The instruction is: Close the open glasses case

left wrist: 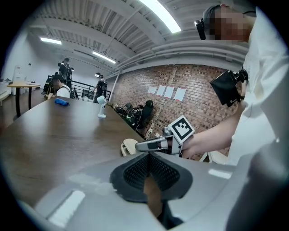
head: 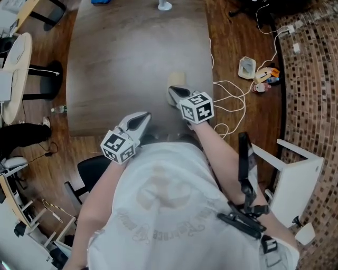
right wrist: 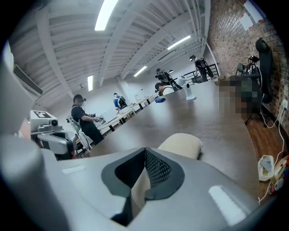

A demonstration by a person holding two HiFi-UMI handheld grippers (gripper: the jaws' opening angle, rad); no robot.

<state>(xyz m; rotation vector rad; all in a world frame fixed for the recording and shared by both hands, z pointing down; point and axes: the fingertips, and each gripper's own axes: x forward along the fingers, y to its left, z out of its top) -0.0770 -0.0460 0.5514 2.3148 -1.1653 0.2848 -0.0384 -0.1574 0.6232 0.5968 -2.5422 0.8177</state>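
Note:
The cream glasses case [head: 177, 78] lies on the brown table [head: 121, 58] near its right front corner. In the right gripper view the case [right wrist: 180, 145] is a rounded shell with its lid down. My right gripper [head: 172, 91] hovers just in front of the case, jaws shut and empty, with a small gap to it. My left gripper [head: 144, 115] is at the table's front edge, left of the case, and its jaws meet at the tips with nothing between them. The left gripper view shows the case [left wrist: 128, 146] behind the right gripper [left wrist: 138, 145].
A small white figure [head: 165, 5] and a blue object [head: 100, 1] stand at the table's far edge. Cables and a power strip [head: 246, 67] lie on the floor to the right. A white stool [head: 293, 169] and a black chair [head: 92, 171] flank me. People stand far off.

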